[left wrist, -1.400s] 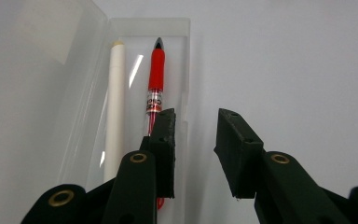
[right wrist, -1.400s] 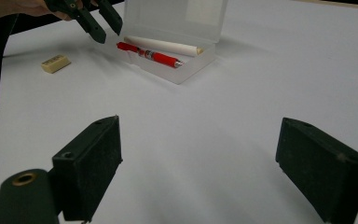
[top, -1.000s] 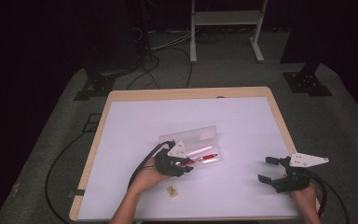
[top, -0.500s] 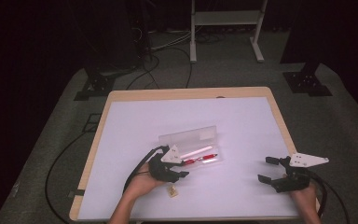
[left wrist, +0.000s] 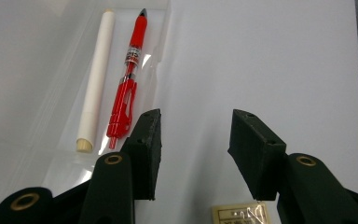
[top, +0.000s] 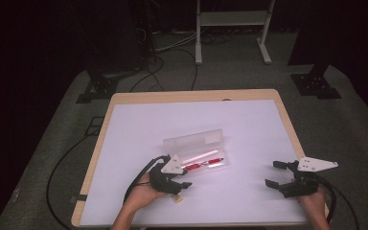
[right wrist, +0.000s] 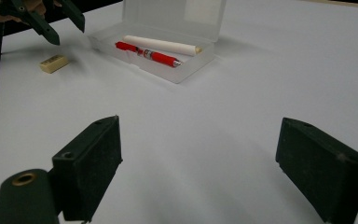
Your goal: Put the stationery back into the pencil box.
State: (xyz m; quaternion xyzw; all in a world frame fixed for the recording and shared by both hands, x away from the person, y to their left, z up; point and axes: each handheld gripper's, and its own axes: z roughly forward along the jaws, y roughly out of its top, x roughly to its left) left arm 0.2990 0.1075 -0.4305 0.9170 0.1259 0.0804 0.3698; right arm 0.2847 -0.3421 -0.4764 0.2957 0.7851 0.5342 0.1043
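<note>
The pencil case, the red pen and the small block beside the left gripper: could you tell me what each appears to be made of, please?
The pencil case looks like clear, slightly frosted plastic: the table shows through its walls and lid. The red pen seems glossy plastic, with a see-through barrel section and a moulded clip. The small block is matte and cream-coloured, probably a rubber eraser, though that is uncertain.

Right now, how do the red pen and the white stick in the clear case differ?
The red pen is bright red with a clip, a clear middle section and a dark pointed tip; the white stick is plain, smooth and blunt-ended. The stick lies nearer the raised lid, the pen nearer the case's open front wall. Both lie flat, side by side and parallel, inside the clear case.
</note>
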